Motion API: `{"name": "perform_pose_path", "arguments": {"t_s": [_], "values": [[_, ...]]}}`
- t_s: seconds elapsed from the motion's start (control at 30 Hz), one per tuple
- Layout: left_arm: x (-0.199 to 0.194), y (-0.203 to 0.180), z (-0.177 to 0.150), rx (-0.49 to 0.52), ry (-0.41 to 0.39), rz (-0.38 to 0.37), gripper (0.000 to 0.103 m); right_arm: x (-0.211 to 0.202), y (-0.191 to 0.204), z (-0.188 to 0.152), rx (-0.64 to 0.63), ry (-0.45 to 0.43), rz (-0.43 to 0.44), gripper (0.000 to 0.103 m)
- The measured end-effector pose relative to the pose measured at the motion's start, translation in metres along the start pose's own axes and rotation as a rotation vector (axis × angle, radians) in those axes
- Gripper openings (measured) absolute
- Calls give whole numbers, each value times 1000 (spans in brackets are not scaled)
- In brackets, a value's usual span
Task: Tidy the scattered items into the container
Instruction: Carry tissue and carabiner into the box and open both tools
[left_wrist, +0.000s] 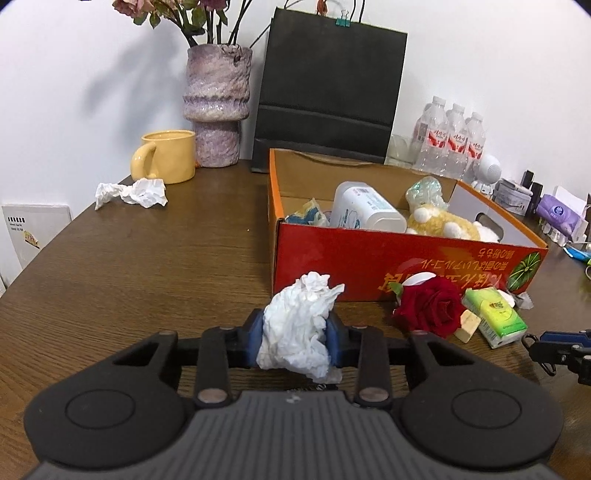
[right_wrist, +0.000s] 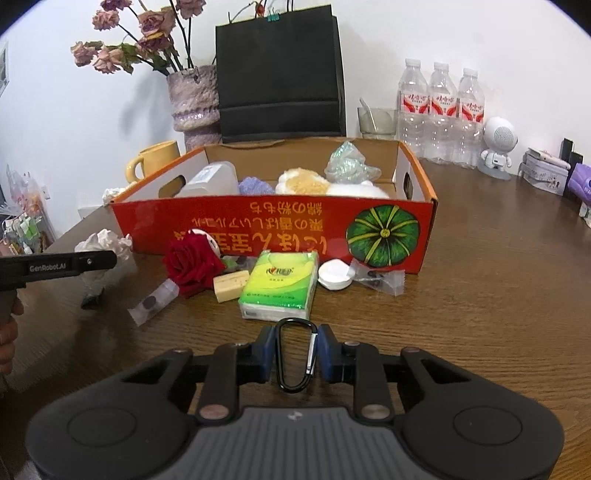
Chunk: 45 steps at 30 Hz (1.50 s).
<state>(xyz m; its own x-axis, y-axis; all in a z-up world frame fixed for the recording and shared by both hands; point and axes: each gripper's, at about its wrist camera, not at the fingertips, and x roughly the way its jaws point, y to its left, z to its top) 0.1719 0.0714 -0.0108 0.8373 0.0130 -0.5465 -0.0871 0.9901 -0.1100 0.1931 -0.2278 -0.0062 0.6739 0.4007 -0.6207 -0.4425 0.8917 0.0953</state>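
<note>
The left gripper (left_wrist: 294, 338) has its blue pads pressed against both sides of a crumpled white tissue (left_wrist: 299, 325), which stands upright between them, its long axis running up and away from the camera toward the red cardboard box (left_wrist: 388, 266). The wad sits just short of the box's near left corner, above the brown wooden table (left_wrist: 147, 266).

The right gripper (right_wrist: 296, 354) is closed on a black carabiner (right_wrist: 296, 356), pads touching its two long sides. The carabiner's long axis runs straight along the fingers, its narrower end pointing toward the box and its rounder end toward the camera; the silver gate lies on the right side.

Just in front of the box's near wall lie a green tissue pack (right_wrist: 280, 286), a red rose (right_wrist: 192, 264), a small pale block (right_wrist: 231, 285), a white cap (right_wrist: 334, 275) and two clear sachets (right_wrist: 380, 278).

Inside the box lie a white plastic bottle (left_wrist: 364, 208) on its side, a yellow plush toy (left_wrist: 441, 221) and a glittery green bag (left_wrist: 424, 190).

Left of the box, near a yellow mug (left_wrist: 168, 157), lies another crumpled tissue (left_wrist: 131, 192).
</note>
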Motion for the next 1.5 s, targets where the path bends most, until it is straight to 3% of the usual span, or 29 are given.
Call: {"name": "perform_pose_path", "arguments": {"t_s": [0.27,0.43,0.6,0.83,1.0,1.07,1.13,1.17,1.2,1.23,1.27,1.3,1.37,1.5], "values": [[-31,-2,16,-18,-102,-54,34,-20,-5,21,-12,-86,-4,24],[-39,-11,54,-3,-211,-89,34,-22,-13,58,7,-170,6,24],[-14,-20,94,-25,-251,-125,34,-3,-22,105,30,-230,13,24],[55,-19,113,-98,-177,-98,34,61,-33,141,71,-177,-14,24],[93,-17,113,-85,-102,-89,35,107,-40,150,84,-127,-41,24],[105,-16,112,-76,-78,-82,37,121,-42,151,80,-105,-41,24],[113,-15,111,-72,-60,-76,47,133,-43,153,73,-81,-41,25],[114,-15,111,-69,-56,-76,52,136,-44,153,78,-72,-39,27],[115,-16,112,-63,-55,-75,68,139,-46,154,83,-64,-28,32],[115,-17,112,-55,-59,-73,86,141,-47,155,85,-57,-17,51],[113,-20,113,-48,-71,-75,92,141,-48,156,83,-56,-8,71],[112,-22,113,-40,-81,-72,102,140,-48,156,79,-61,-4,78],[109,-26,113,-25,-93,-68,103,136,-47,156,71,-73,6,88],[108,-33,111,-18,-76,-73,103,129,-43,156,60,-56,6,92]]}}
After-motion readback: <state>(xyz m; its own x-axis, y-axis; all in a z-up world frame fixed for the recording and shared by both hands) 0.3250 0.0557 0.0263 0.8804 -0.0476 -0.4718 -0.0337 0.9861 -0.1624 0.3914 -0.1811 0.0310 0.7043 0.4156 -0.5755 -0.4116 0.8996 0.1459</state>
